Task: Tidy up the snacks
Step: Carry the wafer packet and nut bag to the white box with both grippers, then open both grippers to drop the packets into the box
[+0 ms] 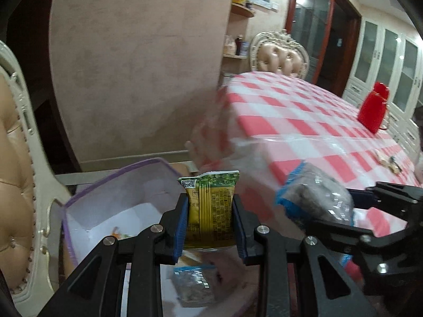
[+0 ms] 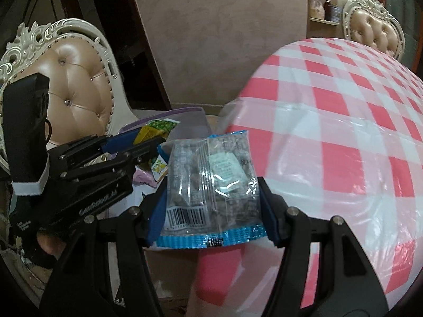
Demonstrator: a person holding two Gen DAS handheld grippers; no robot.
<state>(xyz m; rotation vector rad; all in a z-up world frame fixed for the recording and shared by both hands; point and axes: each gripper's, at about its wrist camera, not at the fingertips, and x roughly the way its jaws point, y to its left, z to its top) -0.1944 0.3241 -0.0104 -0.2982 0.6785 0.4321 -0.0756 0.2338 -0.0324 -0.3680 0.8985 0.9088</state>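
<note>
Yellow-green snack packet sits clamped in your left gripper above the purple-edged box; your right gripper pinches a clear blue-trimmed packet beside it, off the tabletop. Lower each before releasing; the box bottom looks blurred.

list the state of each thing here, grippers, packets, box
left hand-held gripper: shut on the yellow-green packet, held upright above the box
right hand-held gripper: shut on the clear blue-edged packet, off the table
purple-rimmed box: open, a few packets inside
red bottle: upright on the checked table
</note>
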